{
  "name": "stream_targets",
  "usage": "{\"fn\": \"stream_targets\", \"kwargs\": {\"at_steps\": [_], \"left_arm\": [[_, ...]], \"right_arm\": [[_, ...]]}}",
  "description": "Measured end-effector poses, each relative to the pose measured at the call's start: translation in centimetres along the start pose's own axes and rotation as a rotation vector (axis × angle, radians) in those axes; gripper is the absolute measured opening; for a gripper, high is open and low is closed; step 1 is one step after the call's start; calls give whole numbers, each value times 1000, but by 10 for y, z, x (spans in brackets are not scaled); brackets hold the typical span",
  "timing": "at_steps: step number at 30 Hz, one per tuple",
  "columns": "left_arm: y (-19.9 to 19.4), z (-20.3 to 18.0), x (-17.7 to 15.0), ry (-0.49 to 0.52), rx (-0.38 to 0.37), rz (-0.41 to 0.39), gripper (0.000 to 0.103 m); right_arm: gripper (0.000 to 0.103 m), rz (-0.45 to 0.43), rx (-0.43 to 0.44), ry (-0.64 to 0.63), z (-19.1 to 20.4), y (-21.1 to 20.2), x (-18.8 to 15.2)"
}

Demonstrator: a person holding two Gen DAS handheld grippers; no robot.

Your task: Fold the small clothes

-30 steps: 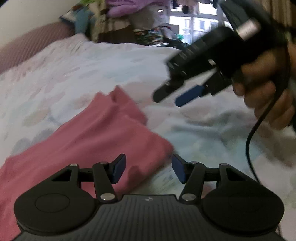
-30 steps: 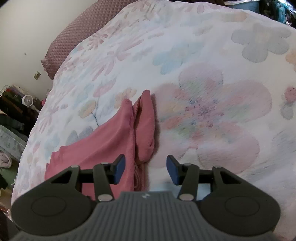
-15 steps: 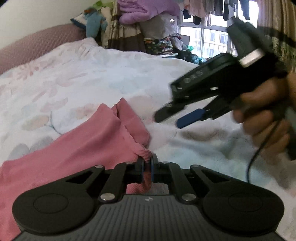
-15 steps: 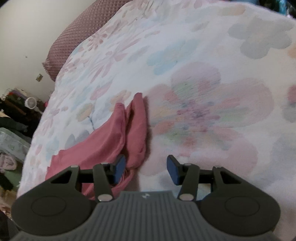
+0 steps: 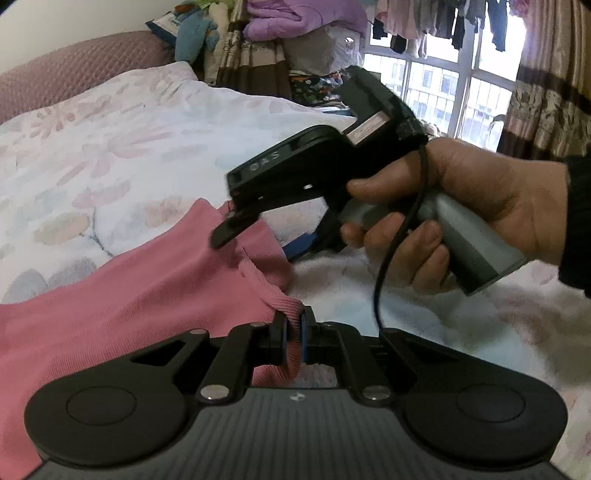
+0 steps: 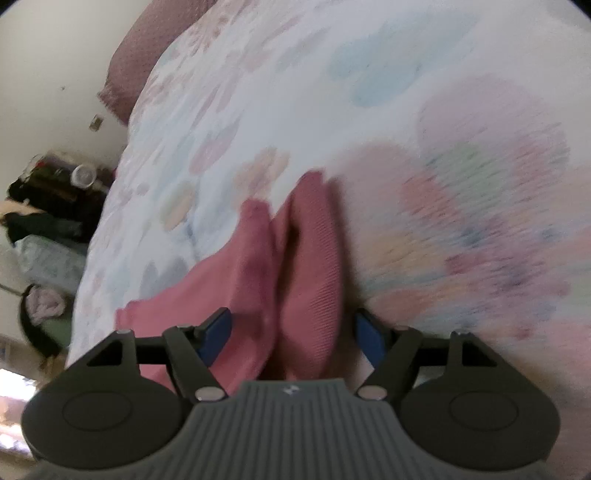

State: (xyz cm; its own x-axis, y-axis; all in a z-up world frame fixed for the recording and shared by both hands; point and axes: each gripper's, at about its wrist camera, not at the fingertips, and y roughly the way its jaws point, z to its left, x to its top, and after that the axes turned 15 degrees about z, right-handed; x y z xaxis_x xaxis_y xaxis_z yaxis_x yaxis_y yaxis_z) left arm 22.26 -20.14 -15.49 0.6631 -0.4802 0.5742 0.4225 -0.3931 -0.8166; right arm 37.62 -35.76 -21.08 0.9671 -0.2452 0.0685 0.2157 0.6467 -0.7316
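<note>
One pink garment (image 5: 122,295) is laid on a floral bedspread (image 5: 122,122), spread from the lower left toward the centre of the left wrist frame. Its ribbed hem is pinched between the pressed-together pads of the left gripper (image 5: 293,338) at lower centre. The right gripper (image 6: 293,334), held in a hand (image 5: 465,206) at centre right of the left wrist view, is seen with its jaws spread, having just been opening; in its own view two folds of the garment lie between the blue pads (image 6: 218,334), with no pad seen pressing on the cloth, though that frame is blurred. Open bedspread is shown above and to the right of the garment in both views. A mauve quilted headboard (image 5: 70,70) is noted at upper left, piled clothes (image 5: 295,26) at upper centre, a window (image 5: 443,92) at upper right. A black cable (image 5: 391,251) hangs from the right gripper across the hand
</note>
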Motion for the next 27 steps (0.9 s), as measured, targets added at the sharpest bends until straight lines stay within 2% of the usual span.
{"fn": "stream_targets", "kwargs": {"at_steps": [2,3,4,5,6,7,13,17,21,27], "left_arm": [[-2,1,1,-11,-7,-5,7],[-3,2,2,-13,-9,-7,7],[-4,2,2,-15,-11,-8,7],[-5,2,3,-18,-13,-10,7],[-7,3,3,-21,-16,-13,7],[-8,4,4,-26,-18,-15,7],[-15,8,7,-72,-50,-27,7],[-23,15,10,-139,-91,-45,7],[-43,34,11,-245,-141,-89,7],[-85,80,1,-410,-207,-178,7]], "right_arm": [[69,25,35,-17,7,9,2],[65,24,18,-33,14,13,3],[53,23,-13,-42,19,17,3],[46,23,-42,-37,21,21,5],[32,22,-54,-24,21,23,6],[26,19,-43,-14,21,25,6],[19,-30,1,-29,24,10,2],[19,-55,-13,-65,41,-3,2],[19,-65,-69,-154,71,-15,1],[19,-83,-112,-274,144,-26,3]]}}
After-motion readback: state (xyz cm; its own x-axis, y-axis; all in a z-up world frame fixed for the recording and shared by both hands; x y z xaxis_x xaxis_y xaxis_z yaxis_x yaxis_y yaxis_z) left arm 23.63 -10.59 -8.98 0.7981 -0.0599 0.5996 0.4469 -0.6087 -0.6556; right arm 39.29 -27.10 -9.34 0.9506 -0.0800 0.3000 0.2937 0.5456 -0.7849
